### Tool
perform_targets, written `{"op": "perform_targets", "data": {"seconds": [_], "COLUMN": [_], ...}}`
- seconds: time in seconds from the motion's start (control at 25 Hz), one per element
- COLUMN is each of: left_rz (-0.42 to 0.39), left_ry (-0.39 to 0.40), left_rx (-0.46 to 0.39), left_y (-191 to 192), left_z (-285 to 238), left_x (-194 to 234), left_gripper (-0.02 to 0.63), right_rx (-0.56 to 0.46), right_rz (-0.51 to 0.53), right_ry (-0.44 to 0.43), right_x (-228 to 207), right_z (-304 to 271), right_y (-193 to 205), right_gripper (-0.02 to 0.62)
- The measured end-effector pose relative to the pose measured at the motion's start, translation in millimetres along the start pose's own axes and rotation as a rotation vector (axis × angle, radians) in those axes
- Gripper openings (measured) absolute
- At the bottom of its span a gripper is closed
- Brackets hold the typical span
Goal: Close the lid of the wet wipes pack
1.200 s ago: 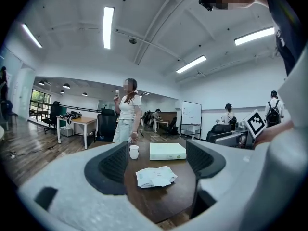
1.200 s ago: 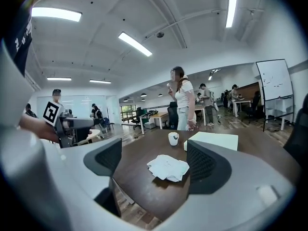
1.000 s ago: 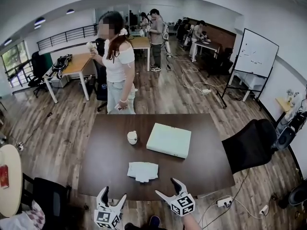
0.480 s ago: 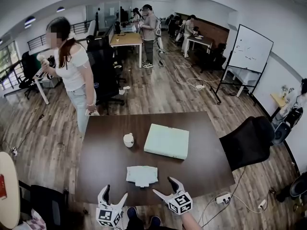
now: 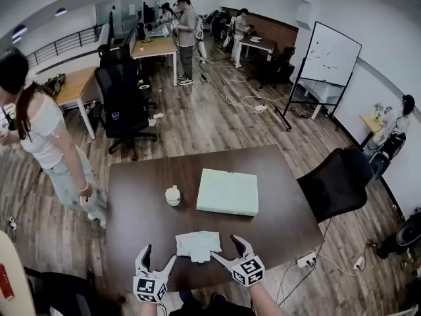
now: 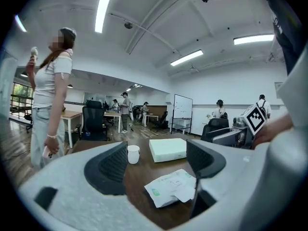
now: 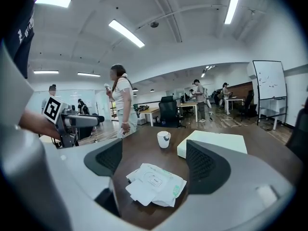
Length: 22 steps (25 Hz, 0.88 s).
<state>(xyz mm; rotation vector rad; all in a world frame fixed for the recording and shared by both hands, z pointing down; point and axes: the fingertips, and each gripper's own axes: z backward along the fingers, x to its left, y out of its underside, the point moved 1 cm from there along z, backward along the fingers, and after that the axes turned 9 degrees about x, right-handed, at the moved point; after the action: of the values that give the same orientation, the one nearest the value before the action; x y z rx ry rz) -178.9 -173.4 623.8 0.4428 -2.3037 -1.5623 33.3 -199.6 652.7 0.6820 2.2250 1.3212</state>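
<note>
Dark table (image 5: pixel 131 196): wet wipes pack (image 5: pixel 197 245), print unreadable; left gripper (image 5: pixel 160 254), right gripper (image 5: pixel 224 247) jaws spread.

Left gripper (image 5: pixel 158 256) and right gripper (image 5: pixel 227 249) hover, jaws apart, apparently empty.

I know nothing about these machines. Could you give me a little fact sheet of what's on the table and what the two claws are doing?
Table: dark brown, in an open office
Wet wipes pack: flat near the front edge; lid flap looks folded open
Cup: white, upright, behind the pack, to the left
Box: pale green, flat, beside the cup
Left claw: open, empty, short of the pack
Right claw: open, empty, by the pack's right edge
Bystander: person standing left of the table
</note>
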Motion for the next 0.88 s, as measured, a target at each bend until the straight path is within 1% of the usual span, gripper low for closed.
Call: {"op": "perform_targets", "data": {"seconds": [0.12, 0.28, 0.48, 0.68, 0.88], "left_rz": [-0.013, -0.026, -0.014, -0.002, 0.003], "left_ry": [0.037, 0.056, 0.027, -0.009, -0.025], "left_rx": [0.0, 0.017, 0.022, 0.017, 0.016], "left_y": [-6.1, -9.8, -11.3, -9.7, -10.9], "left_z": [-14.5, -31.1, -44.8, -51.5, -56.1], "left_x": [4.2, 12.9, 15.7, 16.0, 12.5], "left_gripper": [0.377, 0.378, 0.378, 0.377, 0.377], "right_rx": [0.001, 0.029, 0.04, 0.073, 0.144], "right_rz": [0.012, 0.033, 0.028, 0.057, 0.128], "right_ry": [0.017, -0.001, -0.039, -0.084, -0.083], "right_x": [-5.7, -5.8, -12.2, -16.1, -21.7], "right_z": [-8.2, -21.4, -28.5, -41.5, -57.9], "right_y": [-1.6, 3.7, 8.7, 16.4, 42.5], "right_gripper": [0.425, 0.425, 0.425, 0.425, 0.423]}}
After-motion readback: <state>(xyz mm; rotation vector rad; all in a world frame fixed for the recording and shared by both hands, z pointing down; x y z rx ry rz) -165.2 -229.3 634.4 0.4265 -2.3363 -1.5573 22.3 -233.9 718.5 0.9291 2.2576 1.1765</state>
